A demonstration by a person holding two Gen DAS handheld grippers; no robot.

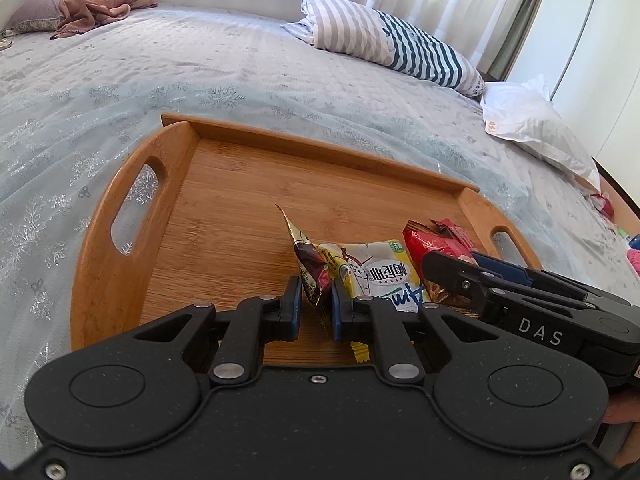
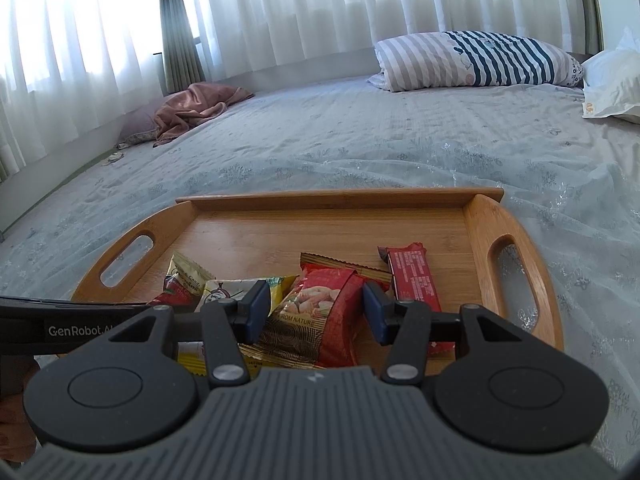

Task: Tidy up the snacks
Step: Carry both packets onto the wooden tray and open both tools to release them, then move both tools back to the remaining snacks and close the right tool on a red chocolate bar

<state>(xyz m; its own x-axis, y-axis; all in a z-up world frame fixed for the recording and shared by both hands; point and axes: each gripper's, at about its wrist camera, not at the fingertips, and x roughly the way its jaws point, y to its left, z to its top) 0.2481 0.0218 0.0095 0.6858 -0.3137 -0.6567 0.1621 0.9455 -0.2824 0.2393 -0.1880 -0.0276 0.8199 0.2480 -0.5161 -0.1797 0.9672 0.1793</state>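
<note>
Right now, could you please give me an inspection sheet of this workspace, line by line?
Surface: wooden tray on a bed with a pale snowflake cover; the tray's far half is bare.
Job's things: brown wrapper, white-yellow packet, red nut bag and red bar, all at the tray's near edge.
Clutter: a few small items on the bed's right edge, too small to tell.
Grippers: left gripper nearly shut around the brown wrapper's end; right gripper open, straddling the nut bag.
Cables: nothing seen.
Surroundings: striped pillow, white pillow, pink cloth, curtains.
</note>
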